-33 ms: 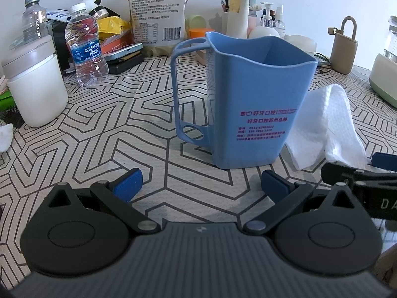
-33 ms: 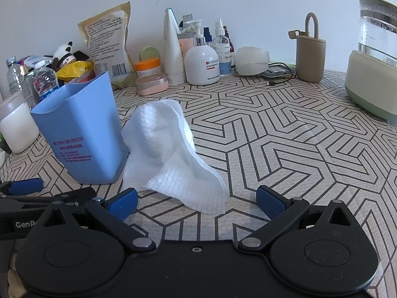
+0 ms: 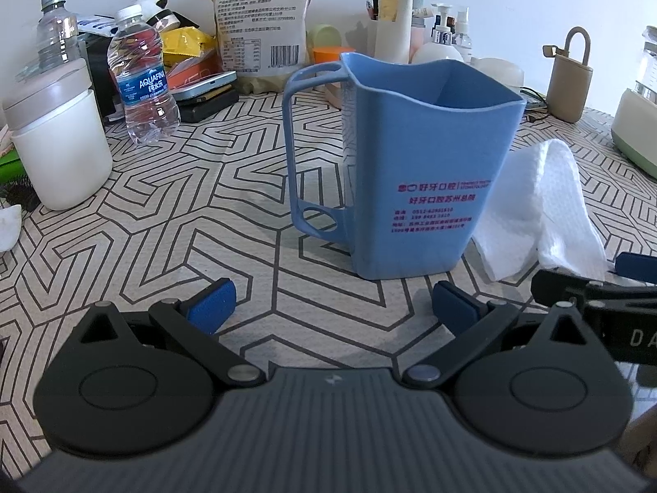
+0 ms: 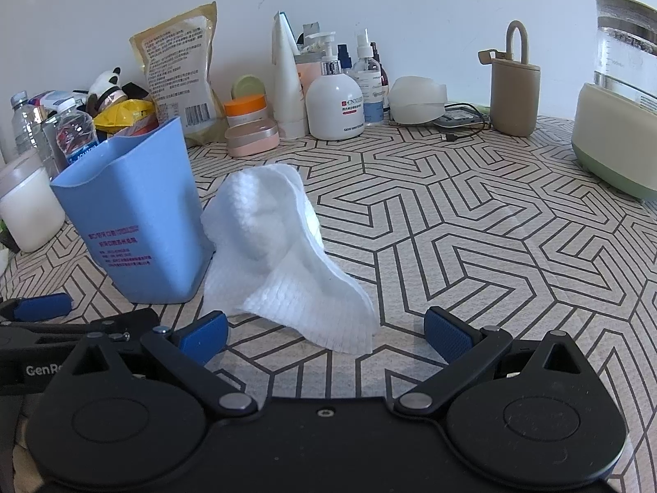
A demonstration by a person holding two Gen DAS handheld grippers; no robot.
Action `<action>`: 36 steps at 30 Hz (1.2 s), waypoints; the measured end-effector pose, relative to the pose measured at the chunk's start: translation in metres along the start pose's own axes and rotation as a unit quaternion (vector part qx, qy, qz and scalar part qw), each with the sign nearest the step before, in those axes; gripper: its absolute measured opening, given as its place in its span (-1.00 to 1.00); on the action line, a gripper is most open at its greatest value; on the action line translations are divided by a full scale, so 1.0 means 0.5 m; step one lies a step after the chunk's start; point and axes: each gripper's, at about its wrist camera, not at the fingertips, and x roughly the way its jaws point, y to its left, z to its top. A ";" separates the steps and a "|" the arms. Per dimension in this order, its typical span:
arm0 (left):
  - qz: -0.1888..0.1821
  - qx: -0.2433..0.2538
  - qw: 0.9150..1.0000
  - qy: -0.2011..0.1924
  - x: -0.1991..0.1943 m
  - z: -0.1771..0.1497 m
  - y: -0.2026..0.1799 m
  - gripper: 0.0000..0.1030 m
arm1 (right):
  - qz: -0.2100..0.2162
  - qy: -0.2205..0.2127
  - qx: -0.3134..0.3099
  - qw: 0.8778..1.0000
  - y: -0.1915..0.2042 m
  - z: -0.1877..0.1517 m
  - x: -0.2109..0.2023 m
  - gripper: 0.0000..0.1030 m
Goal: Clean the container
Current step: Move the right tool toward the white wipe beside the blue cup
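A blue plastic cup [image 3: 414, 164] with a side handle and pink print stands upright on the patterned table; it also shows in the right wrist view [image 4: 135, 222]. A crumpled white cloth [image 4: 283, 254] lies right beside the cup, also in the left wrist view [image 3: 542, 209]. My left gripper [image 3: 332, 304] is open and empty, just in front of the cup. My right gripper [image 4: 326, 330] is open and empty, with the cloth's near edge between its fingertips' line, not touching. The right gripper's finger shows in the left wrist view [image 3: 591, 287].
A white jar [image 3: 57, 143] and water bottles [image 3: 141, 90] stand at the left. Pouch, lotion bottles [image 4: 334, 102], tins and a beige case [image 4: 513, 90] line the back wall. A kettle [image 4: 620, 123] stands at the far right.
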 end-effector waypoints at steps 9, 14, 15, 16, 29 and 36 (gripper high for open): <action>0.000 -0.004 1.000 0.002 0.001 0.000 0.008 1.00 | -0.004 0.010 -0.007 1.000 0.005 0.001 0.001 1.00; 0.003 -0.002 1.000 0.002 -0.002 0.000 0.002 1.00 | 0.000 0.013 -0.010 1.000 -0.001 0.006 -0.001 1.00; 0.003 0.000 1.000 0.002 -0.003 0.000 0.000 1.00 | 0.000 0.013 -0.010 1.000 -0.002 0.006 -0.001 1.00; 0.002 0.002 1.000 0.002 -0.004 0.000 -0.001 1.00 | 0.002 0.013 -0.008 1.000 -0.004 0.006 -0.001 1.00; 0.002 -0.001 1.000 0.004 -0.003 -0.002 -0.002 1.00 | 0.004 0.008 -0.001 1.000 -0.005 0.003 -0.003 1.00; -0.004 -0.014 1.000 0.005 -0.005 0.001 0.004 1.00 | 0.021 0.002 0.017 1.000 -0.016 0.003 -0.008 1.00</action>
